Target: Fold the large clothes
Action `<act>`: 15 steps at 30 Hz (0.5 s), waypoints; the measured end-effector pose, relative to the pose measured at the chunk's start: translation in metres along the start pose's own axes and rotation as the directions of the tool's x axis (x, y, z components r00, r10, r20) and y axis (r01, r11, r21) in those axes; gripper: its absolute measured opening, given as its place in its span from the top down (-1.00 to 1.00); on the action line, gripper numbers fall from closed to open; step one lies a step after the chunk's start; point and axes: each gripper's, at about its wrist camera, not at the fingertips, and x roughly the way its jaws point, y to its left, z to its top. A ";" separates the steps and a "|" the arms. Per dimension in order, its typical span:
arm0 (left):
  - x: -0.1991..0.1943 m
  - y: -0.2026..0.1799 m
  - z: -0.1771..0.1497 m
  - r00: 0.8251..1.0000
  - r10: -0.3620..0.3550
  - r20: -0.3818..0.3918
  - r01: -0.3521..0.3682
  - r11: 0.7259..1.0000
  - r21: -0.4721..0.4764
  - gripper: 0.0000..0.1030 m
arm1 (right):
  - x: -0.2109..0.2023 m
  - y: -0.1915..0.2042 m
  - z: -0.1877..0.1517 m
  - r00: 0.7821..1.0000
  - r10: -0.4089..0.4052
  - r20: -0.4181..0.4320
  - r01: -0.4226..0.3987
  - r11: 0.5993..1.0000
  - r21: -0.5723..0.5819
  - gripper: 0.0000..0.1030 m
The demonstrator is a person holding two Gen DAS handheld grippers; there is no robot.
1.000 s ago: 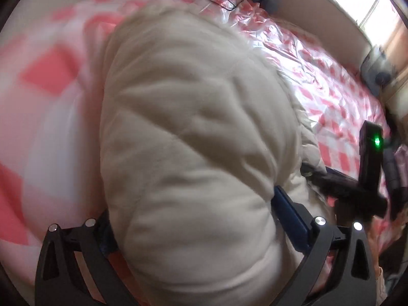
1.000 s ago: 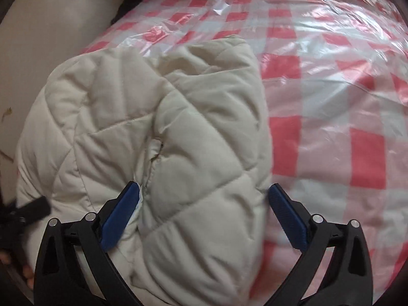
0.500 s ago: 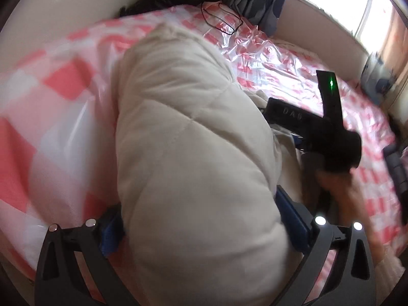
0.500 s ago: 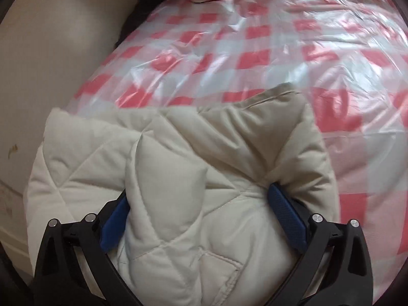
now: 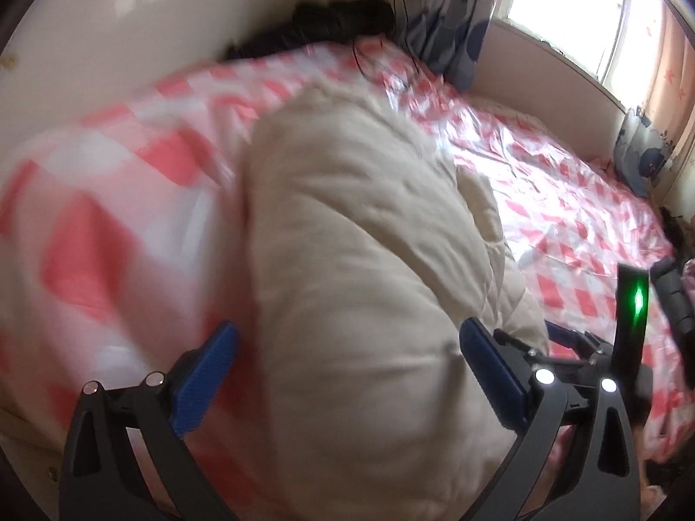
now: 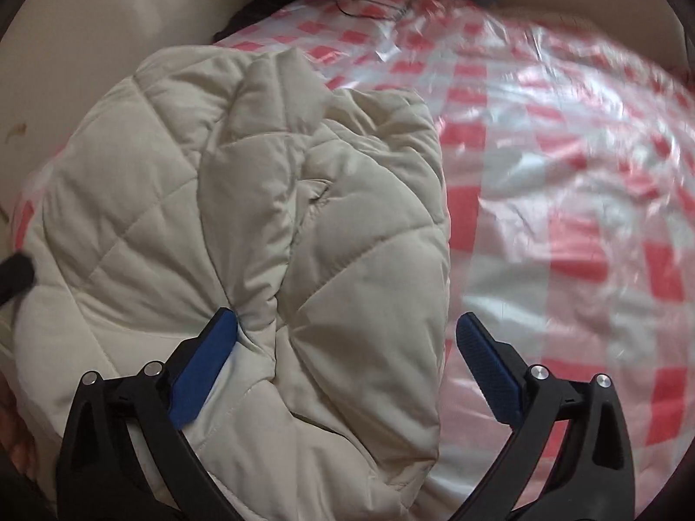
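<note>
A cream quilted padded jacket (image 5: 356,260) lies bunched in a folded heap on the bed with its red-and-white checked plastic cover (image 5: 564,199). It also shows in the right wrist view (image 6: 260,217). My left gripper (image 5: 345,373) is open, its blue pads either side of the jacket's near end. My right gripper (image 6: 345,369) is open too, over the jacket's right edge, and shows in the left wrist view (image 5: 577,347) with a green light, low at the right.
Dark clothes (image 5: 330,21) and a thin black cable (image 6: 369,4) lie at the bed's far end by the wall. A blue patterned curtain (image 5: 451,39) and a bright window (image 5: 577,13) stand at the back right. The cream wall (image 6: 87,43) runs along the left.
Both grippers have pulled back from the jacket, so more of each blue pad shows. In the left wrist view, the right gripper has moved from over the heap to its lower right.
</note>
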 end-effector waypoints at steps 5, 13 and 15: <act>-0.019 -0.003 -0.007 0.998 0.059 0.028 -0.060 0.996 0.059 -0.89 | -0.037 0.019 -0.009 0.994 -0.077 0.073 0.082 0.995 -0.060 -0.87; -0.018 -0.005 -0.006 0.999 0.043 0.012 -0.044 0.997 0.068 -0.89 | -0.049 0.012 -0.024 0.993 -0.119 0.027 0.120 0.991 -0.055 -0.87; -0.021 -0.004 -0.009 0.999 0.051 0.015 -0.052 0.996 0.074 -0.89 | -0.042 0.013 -0.027 0.993 -0.120 0.014 0.120 0.991 -0.066 -0.87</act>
